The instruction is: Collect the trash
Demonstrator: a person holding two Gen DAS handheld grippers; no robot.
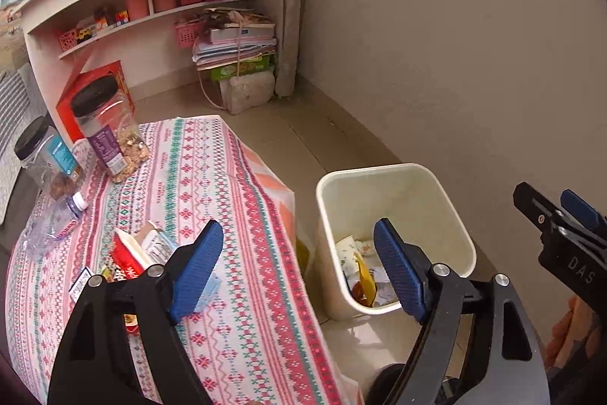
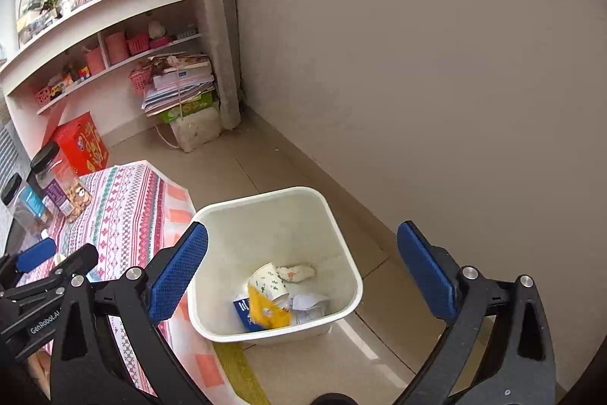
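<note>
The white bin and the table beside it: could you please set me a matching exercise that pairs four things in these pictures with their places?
Things:
1. paper cup
2. crushed clear bottle
3. red box
4. jar with the purple label

Places:
A. standing on the floor by the shelves
B. lying on its side on the patterned tablecloth
C. inside the white bin
D. standing upright at the far end of the table

Right pairs: 1-C, 2-B, 3-A, 4-D
</note>
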